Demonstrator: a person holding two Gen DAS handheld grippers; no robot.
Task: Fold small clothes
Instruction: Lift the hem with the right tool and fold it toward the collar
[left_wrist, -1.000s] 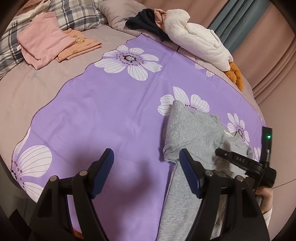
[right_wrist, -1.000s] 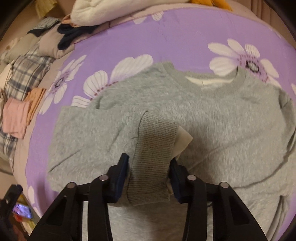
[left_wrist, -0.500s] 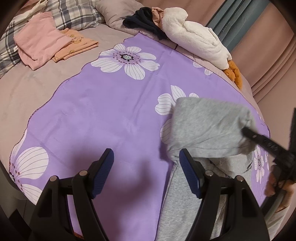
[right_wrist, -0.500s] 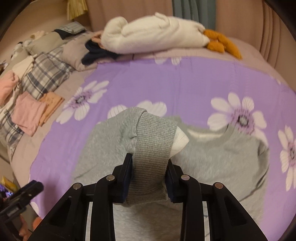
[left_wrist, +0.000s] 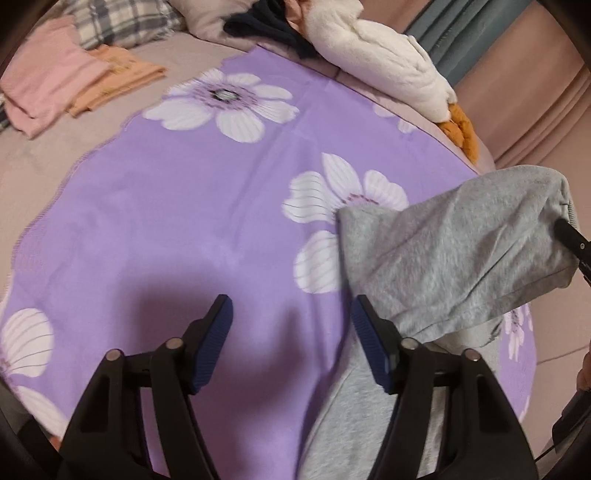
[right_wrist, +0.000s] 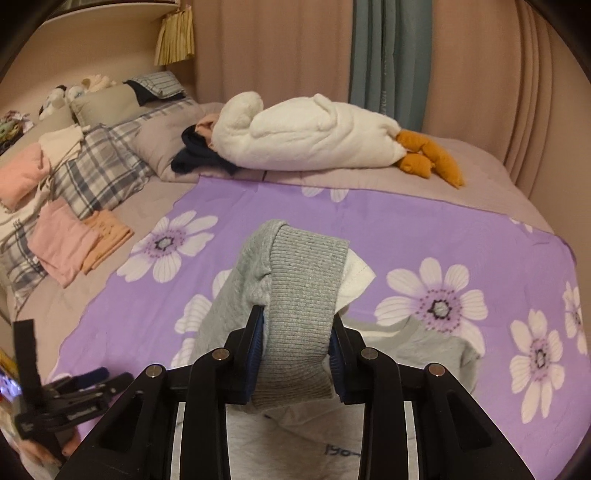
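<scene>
Right wrist: ribbed cuff (right_wrist: 299, 317) (gripper-clamped) blocks purple floral sheet (right_wrist: 424, 229).

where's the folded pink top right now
In the right wrist view the folded pink top lies at the far left, on the bare bedcover beside the folded orange garment and just off the purple floral cloth.

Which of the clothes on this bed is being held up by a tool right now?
The grey sweatshirt: the right tool grips its ribbed cuff. The folded pink top and orange top lie untouched by the plaid pillow.
</scene>
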